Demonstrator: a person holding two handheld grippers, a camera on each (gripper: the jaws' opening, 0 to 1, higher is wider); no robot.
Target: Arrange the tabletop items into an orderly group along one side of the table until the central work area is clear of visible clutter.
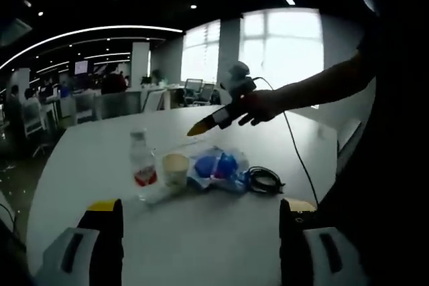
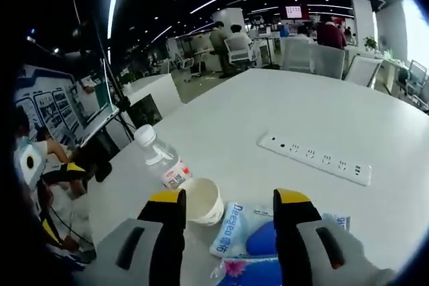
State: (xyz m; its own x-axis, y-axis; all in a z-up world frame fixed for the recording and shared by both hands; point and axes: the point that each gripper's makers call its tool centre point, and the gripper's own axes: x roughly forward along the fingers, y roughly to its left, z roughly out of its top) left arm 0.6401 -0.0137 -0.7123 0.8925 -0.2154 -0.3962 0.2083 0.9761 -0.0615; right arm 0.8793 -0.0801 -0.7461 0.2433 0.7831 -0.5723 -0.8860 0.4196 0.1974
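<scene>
Looking at the white round table (image 1: 221, 246) from the left gripper view, the clutter sits bunched together mid-table: a clear plastic water bottle with a red label (image 1: 142, 165), a pale paper cup (image 1: 175, 169) right beside it, some soft blue-and-white plastic packets (image 1: 218, 165) touching the cup, and a coiled black cable (image 1: 265, 180) at the far end of the bunch.

The left gripper (image 1: 201, 216) has its jaws spread wide with nothing between them, hanging back from the pile. The right gripper (image 2: 228, 209) is also open and empty, hovering just over the cup (image 2: 201, 200) and the packets (image 2: 244, 232), with the bottle (image 2: 161, 159) lying tilted next to them. A white power strip (image 2: 315, 159) sits well apart on bare table.

Handling guess: the cup looks light and crushable, so I'd pinch the rim gently. The bottle looks near empty, smooth, and likely to roll, so I'd grab it across the body. The packets are floppy and slick, so I'd pinch an edge. The cable is limp, so I'd take it by the whole coil.
</scene>
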